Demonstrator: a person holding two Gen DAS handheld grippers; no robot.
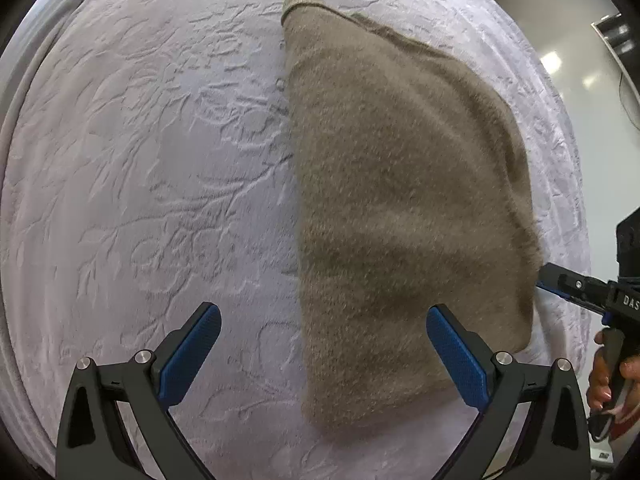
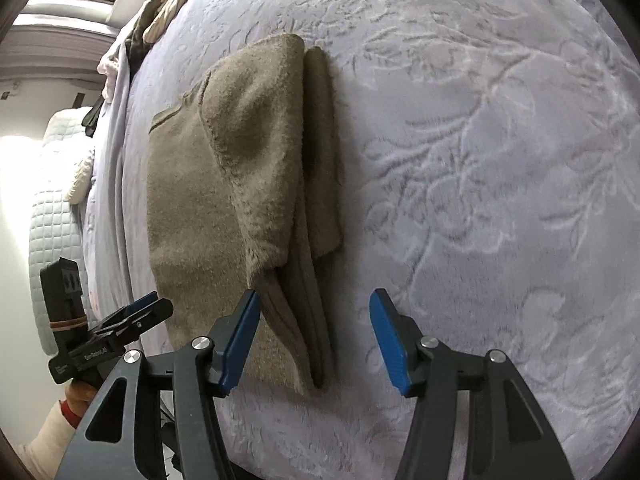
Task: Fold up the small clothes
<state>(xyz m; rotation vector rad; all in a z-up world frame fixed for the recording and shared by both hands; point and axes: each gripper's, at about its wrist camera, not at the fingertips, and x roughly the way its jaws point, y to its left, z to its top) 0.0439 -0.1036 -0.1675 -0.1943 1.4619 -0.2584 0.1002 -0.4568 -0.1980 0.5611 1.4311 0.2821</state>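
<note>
Brown fuzzy garment lies folded on the pale embossed blanket, which covers the surface under it. In the left wrist view it reads as one long slab, ribbed hem at the far end, near end sitting between the left tongs' fingers.

Left tongs: jaws spread wide, blue pads clear of any cloth, nothing held. They hover above the garment's near edge; the right-hand pad overlaps the fabric in view, contact can't be confirmed.

Right tongs: also spread wide, holding nothing. In the right wrist view the garment shows layers: a flat base panel, a folded-over flap on top, and a narrow sleeve-like strip along its right edge running down between the pads. Left pad sits just beside or over the fabric's near corner; touching or not, can't tell.

Each tong shows up in the other's camera: right tongs at the garment's right edge with the hand gripping the handle; left tongs at lower left, just off the garment's corner.

Pile of other clothes at the far edge of the blanket, well apart from the folded piece. Quilted white cover off to the left side.
</note>
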